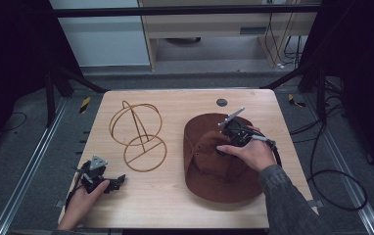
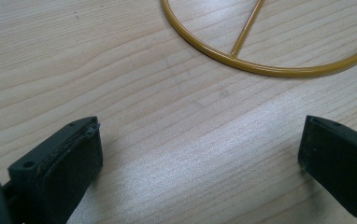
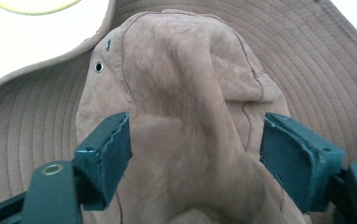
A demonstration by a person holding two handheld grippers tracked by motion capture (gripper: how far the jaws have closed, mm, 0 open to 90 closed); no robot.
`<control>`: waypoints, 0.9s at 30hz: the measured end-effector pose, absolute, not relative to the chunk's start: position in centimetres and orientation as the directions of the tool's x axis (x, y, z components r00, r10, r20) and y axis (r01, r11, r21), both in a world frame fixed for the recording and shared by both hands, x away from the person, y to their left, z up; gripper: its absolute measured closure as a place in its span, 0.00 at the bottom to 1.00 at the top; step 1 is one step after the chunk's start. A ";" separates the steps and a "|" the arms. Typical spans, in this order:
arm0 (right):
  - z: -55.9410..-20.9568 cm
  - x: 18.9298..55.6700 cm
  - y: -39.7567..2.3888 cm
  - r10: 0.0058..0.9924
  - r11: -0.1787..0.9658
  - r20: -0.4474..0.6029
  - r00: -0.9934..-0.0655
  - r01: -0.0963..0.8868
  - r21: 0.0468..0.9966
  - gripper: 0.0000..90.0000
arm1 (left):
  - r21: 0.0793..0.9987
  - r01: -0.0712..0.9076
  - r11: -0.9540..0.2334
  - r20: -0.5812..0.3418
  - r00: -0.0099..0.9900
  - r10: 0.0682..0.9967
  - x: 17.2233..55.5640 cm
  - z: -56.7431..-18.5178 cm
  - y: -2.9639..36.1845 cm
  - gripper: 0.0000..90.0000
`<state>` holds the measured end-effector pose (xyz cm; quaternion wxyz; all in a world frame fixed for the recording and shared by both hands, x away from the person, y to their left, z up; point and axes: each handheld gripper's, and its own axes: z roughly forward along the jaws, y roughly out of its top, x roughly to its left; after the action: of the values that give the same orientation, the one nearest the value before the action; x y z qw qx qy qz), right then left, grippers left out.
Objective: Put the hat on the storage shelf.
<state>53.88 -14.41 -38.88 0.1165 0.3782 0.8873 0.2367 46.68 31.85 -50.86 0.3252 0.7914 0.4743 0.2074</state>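
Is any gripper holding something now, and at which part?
Nothing is held. The right gripper has open jaws around the hat's crown; the left gripper is open over the table.

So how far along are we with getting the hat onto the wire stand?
Nothing is placed yet: the brown hat lies flat on the table, apart from the wire stand. In hand: the right tongs straddle the hat's crown, jaws open on either side of it, not yet pinching. The left tongs rest open near the stand's base ring. Left, probably: grip, lift, and set the hat on the stand.

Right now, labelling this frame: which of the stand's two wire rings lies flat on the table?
The nearer ring, crossed by a straight bar; the farther ring stands upright above it.
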 end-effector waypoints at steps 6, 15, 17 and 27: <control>-40.0 54.8 -13.7 0.722 0.620 -0.022 -0.691 0.632 0.465 0.41 | 0.712 0.616 -0.339 0.020 0.464 0.886 46.7 -50.9 31.8 0.00; -40.4 55.1 -13.8 0.711 0.622 0.023 -0.703 0.643 0.447 0.92 | 0.713 0.617 -0.334 0.015 0.462 0.887 46.7 -50.9 31.8 0.00; -40.4 55.2 -13.9 0.700 0.630 0.023 -0.714 0.632 0.452 0.95 | 0.713 0.617 -0.334 0.015 0.462 0.887 46.7 -50.9 31.8 0.00; -38.5 54.4 -15.2 0.693 0.594 0.046 -0.720 0.606 0.529 0.99 | 0.713 0.615 -0.337 0.017 0.465 0.885 46.7 -50.9 31.8 0.00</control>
<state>54.38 -15.20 -38.53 0.0824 0.3651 0.8890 0.2640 46.70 31.84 -50.87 0.3265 0.7911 0.4741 0.2066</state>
